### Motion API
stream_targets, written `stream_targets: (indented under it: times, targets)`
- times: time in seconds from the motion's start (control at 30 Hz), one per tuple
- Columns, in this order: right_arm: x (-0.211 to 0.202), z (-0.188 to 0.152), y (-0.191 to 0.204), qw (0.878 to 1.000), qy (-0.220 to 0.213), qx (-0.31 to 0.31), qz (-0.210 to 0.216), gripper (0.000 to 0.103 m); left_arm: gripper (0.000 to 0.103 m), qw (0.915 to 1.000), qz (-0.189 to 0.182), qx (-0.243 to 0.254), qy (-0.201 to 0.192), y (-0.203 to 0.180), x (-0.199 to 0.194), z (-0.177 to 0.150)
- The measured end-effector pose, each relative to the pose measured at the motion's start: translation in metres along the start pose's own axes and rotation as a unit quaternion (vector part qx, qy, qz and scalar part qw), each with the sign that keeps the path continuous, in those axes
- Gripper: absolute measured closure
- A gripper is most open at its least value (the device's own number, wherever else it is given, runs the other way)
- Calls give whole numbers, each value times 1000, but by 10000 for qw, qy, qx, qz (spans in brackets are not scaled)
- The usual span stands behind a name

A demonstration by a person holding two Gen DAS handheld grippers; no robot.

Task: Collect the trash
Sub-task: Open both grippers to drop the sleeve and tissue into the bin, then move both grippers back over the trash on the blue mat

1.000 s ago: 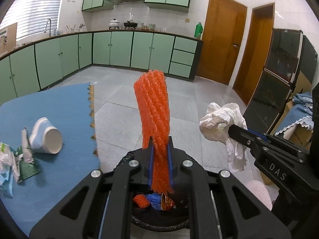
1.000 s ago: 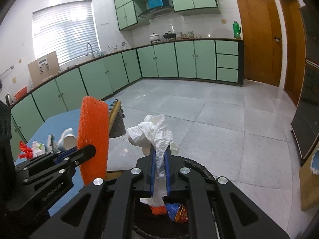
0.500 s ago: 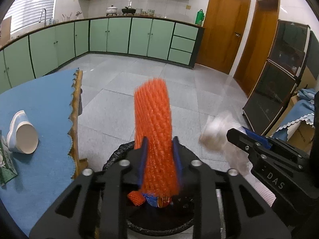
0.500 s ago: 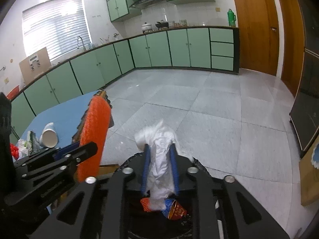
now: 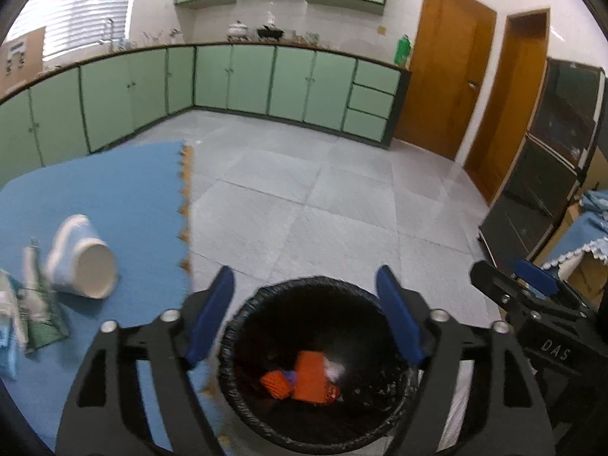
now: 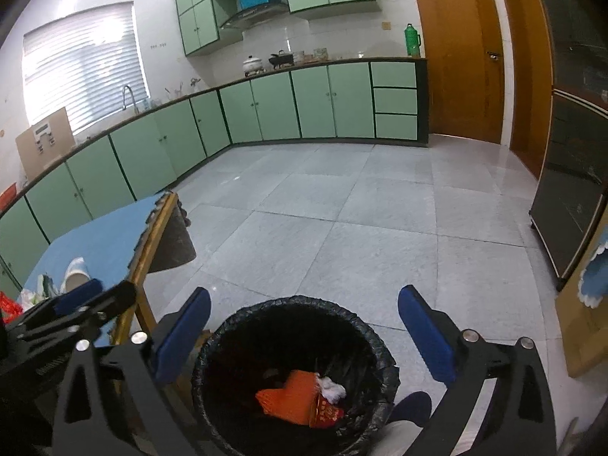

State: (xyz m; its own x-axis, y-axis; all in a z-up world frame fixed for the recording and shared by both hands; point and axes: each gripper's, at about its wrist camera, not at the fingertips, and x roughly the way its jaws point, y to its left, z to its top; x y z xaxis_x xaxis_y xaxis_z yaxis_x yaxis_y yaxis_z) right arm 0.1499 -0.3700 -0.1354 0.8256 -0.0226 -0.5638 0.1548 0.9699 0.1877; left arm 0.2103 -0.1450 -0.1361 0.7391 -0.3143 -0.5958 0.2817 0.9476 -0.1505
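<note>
A black-lined trash bin [image 5: 243, 399] stands on the floor right below both grippers; it also shows in the right wrist view [image 6: 212, 410]. Inside lie the orange foam net [image 5: 309, 376] [image 6: 292, 395], the white crumpled tissue [image 6: 331, 388] and other wrappers. My left gripper [image 5: 304, 300] is open and empty above the bin. My right gripper [image 6: 304, 319] is open and empty above it too. On the blue table [image 5: 114, 197] lie a white paper cup [image 5: 81, 258] on its side and some wrappers [image 5: 34, 304].
The blue table [image 6: 102, 235] with its wooden edge is left of the bin. Grey tiled floor [image 5: 323, 197] stretches ahead to green cabinets [image 5: 288, 83]. A dark cabinet [image 5: 547, 174] and wooden doors stand on the right.
Both grippers opened. The orange foam net fell from the left one and the white tissue from the right one, and both now lie in the bin.
</note>
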Motion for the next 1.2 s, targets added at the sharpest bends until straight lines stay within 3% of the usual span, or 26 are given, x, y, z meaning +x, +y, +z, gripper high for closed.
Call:
stream_targets:
  times: [0.23, 0.4, 0.77, 1.07, 1.2]
  targets:
    - [-13, 5, 21, 9997, -120, -79, 174, 6, 19, 9985, 429, -152, -320, 37, -46, 6]
    - [-20, 3, 57, 9986, -172, -236, 443, 6, 19, 9953, 808, -290, -448, 66, -76, 4]
    - [-21, -9, 152, 9907, -216, -754, 1111, 6, 19, 9793, 1790, -557, -761, 140, -141, -5]
    - [-15, -20, 226, 9795, -177, -1239, 1577, 6, 19, 9660, 2295, -863, -822, 193, -171, -18]
    - [-6, -26, 253, 9744, -111, -1415, 1745, 11, 19, 9621, 2429, -947, -792, 212, -178, -21]
